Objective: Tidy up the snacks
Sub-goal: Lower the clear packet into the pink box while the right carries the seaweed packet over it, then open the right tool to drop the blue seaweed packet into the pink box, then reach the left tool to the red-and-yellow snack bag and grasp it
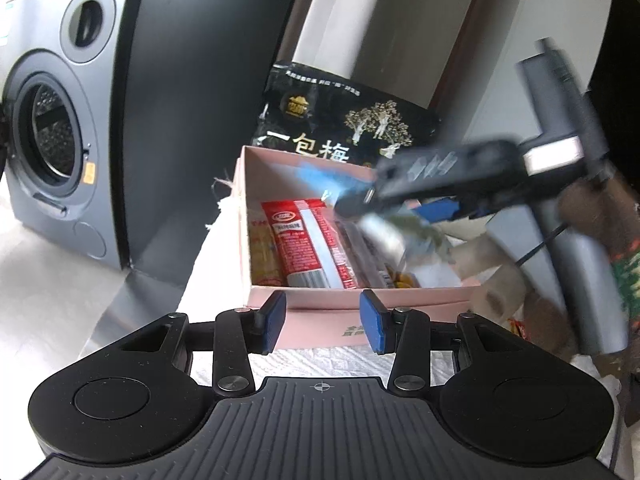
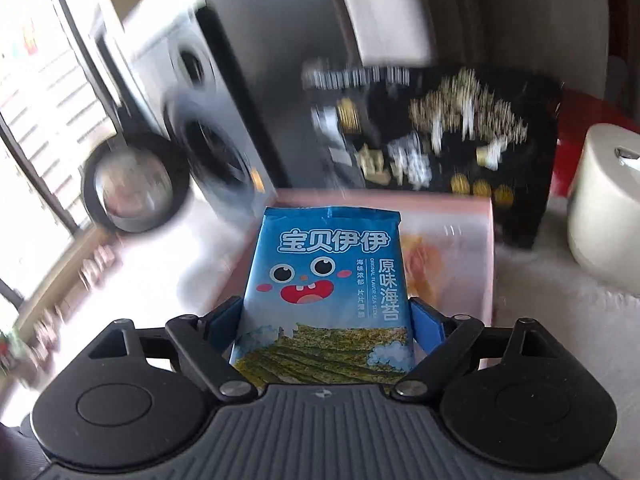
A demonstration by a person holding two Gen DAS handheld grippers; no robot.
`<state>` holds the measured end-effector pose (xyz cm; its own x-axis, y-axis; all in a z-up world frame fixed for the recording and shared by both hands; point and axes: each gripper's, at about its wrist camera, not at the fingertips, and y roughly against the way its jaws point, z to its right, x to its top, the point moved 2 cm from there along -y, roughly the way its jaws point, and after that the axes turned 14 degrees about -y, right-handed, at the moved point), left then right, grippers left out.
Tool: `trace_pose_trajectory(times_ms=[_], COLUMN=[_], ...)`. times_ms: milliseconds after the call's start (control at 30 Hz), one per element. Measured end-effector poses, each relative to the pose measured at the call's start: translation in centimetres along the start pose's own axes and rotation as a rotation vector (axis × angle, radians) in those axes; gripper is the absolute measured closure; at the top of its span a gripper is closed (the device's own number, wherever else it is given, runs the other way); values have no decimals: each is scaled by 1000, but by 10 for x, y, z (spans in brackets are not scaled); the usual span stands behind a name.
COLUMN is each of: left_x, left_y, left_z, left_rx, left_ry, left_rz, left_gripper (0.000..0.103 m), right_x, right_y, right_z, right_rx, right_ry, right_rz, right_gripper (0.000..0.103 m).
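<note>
A pink box [image 1: 360,294] stands on the white cloth and holds a red sausage packet [image 1: 304,240] and other snacks. My left gripper [image 1: 323,322] is open and empty just in front of the box's near wall. My right gripper [image 2: 326,326] is shut on a blue seaweed packet [image 2: 328,280], held upright above the pink box [image 2: 452,232]. In the left wrist view the right gripper [image 1: 360,200] is blurred over the box with the blue packet [image 1: 320,176]. A large black plum bag [image 1: 340,116] leans behind the box; it also shows blurred in the right wrist view [image 2: 440,136].
A grey washing machine [image 1: 56,132] stands at the left, its round door [image 2: 132,184] open. A white round appliance [image 2: 604,204] sits at the right. More snack wrappers [image 1: 520,324] lie right of the box on the white cloth [image 1: 224,248].
</note>
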<state>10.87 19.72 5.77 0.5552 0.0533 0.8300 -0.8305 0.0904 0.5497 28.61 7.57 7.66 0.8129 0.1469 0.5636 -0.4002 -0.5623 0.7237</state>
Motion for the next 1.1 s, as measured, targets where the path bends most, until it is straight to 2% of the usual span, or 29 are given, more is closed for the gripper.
trace_pose_trajectory(times_ms=[67, 100, 233, 300, 333, 400, 467, 633, 767, 933, 1067, 1100], left_x=[0, 0, 1, 1, 1, 2, 5, 18, 26, 34, 39, 40], left_y=[3, 4, 2, 0, 0, 1, 3, -4, -24, -52, -56, -52], left_z=[4, 5, 7, 7, 8, 10, 16, 35, 51, 48, 39, 43], left_rx=[-1, -2, 4, 8, 8, 1, -33, -143, -205, -113, -9, -7], left_ry=[-14, -19, -21, -14, -9, -4, -10, -33, -57, -59, -43, -58], left_rz=[8, 9, 5, 9, 11, 19, 34, 73, 40, -15, -5, 11], left_gripper=[57, 57, 57, 57, 57, 57, 57, 57, 57, 61, 61, 61], right_x=[-6, -8, -6, -3, 0, 2, 0, -11, -35, -60, -79, -84], right_y=[-8, -9, 2, 19, 26, 42, 52, 74, 97, 112, 122, 124], right_z=[-4, -4, 3, 7, 7, 9, 10, 29, 57, 98, 131, 139], right_rx=[-81, -86, 41, 93, 91, 34, -27, -42, -61, -124, -154, -153], right_ry=[65, 82, 20, 0, 4, 29, 68, 90, 61, 13, -45, -52], right_rz=[4, 10, 3, 75, 122, 242, 314, 313, 295, 264, 251, 247], right_gripper=[16, 16, 16, 16, 16, 16, 16, 16, 16, 16, 16, 16])
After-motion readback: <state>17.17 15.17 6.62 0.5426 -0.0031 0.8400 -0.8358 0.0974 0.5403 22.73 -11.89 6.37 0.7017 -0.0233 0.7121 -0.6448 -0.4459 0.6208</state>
